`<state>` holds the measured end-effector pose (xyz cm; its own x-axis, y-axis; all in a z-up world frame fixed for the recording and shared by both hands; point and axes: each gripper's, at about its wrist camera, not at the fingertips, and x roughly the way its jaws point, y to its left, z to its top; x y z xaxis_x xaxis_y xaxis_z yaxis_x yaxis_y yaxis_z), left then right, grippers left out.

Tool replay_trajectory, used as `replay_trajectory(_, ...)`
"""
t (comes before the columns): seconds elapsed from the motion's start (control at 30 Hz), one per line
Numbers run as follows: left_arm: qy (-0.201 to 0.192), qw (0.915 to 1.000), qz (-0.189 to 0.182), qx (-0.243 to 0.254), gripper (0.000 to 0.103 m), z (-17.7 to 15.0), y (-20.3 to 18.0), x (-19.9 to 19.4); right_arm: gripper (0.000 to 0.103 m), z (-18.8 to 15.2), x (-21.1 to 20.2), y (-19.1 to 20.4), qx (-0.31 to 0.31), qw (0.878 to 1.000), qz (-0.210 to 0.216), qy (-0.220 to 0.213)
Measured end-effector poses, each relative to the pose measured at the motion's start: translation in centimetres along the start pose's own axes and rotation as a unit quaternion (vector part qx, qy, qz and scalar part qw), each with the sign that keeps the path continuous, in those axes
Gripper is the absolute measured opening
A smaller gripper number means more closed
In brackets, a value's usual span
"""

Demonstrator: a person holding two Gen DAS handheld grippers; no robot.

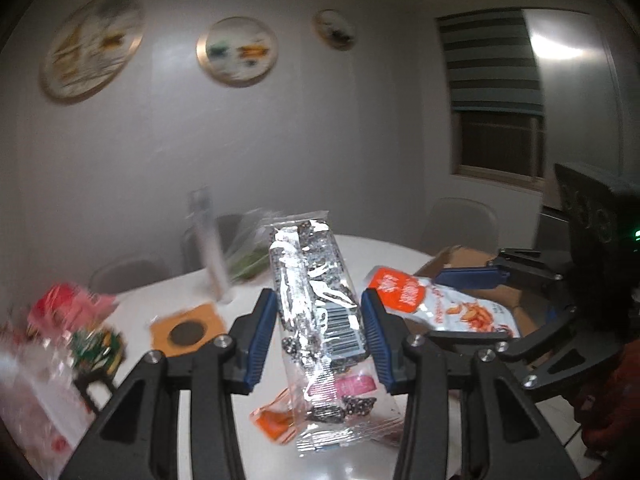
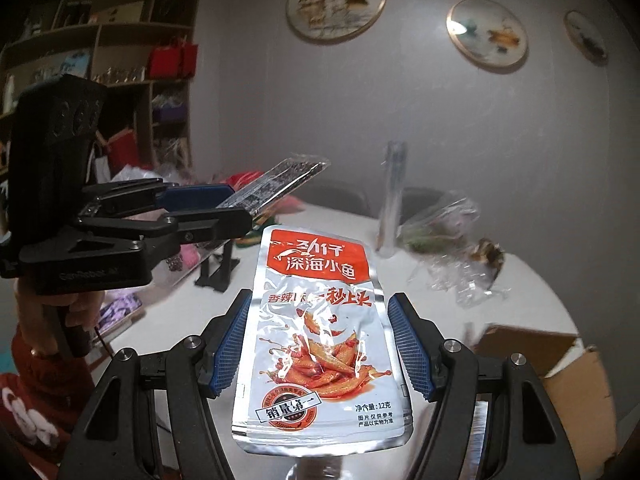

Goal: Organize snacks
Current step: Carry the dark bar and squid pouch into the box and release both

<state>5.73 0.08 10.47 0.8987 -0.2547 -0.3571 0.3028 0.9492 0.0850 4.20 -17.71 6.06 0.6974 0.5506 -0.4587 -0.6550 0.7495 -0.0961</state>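
My left gripper [image 1: 320, 316] is shut on a clear silver packet of black sesame snack [image 1: 316, 304] and holds it upright above the white table [image 1: 380, 248]. It also shows in the right wrist view [image 2: 240, 208], with the packet [image 2: 280, 182] sticking out. My right gripper [image 2: 320, 344] is shut on a white and orange fish snack pouch [image 2: 320, 332], held up above the table. In the left wrist view that pouch [image 1: 440, 304] sits in the right gripper [image 1: 472, 280] over a cardboard box [image 1: 468, 258].
The open cardboard box [image 2: 560, 360] stands at the table's right edge. A clear tall tube [image 2: 394, 196], crumpled clear bags [image 2: 448, 248], an orange coaster [image 1: 188, 330] and red packets [image 1: 68, 308] lie on the table. Chairs stand behind it. Shelves [image 2: 120, 40] fill the far left.
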Motion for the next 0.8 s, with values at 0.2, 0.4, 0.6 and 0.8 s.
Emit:
replay_trajectory(0.2,0.014,0.9959,-0.081,0.038,0.04,3.6,-5.0,3.1,0.065,-0.7,-3.9,-4.8,0.033,0.998,-0.046,-0.005)
replay_trajectory(0.4,0.067,0.9792,-0.178,0.071,0.041,5.6,-11.3,7.5,0.065,-3.5,-6.7,-9.7,0.081,0.993,-0.087,0.023)
replay_trajectory(0.6,0.158,0.953,-0.24,0.095,0.041,5.6,-16.3,13.5,0.065,-6.7,-6.3,-13.2,0.125,0.985,-0.093,0.068)
replay_trajectory(0.8,0.238,0.9314,-0.249,0.118,0.041,4.6,-19.5,18.4,0.065,-8.6,-3.8,-15.6,0.137,0.981,-0.087,0.102)
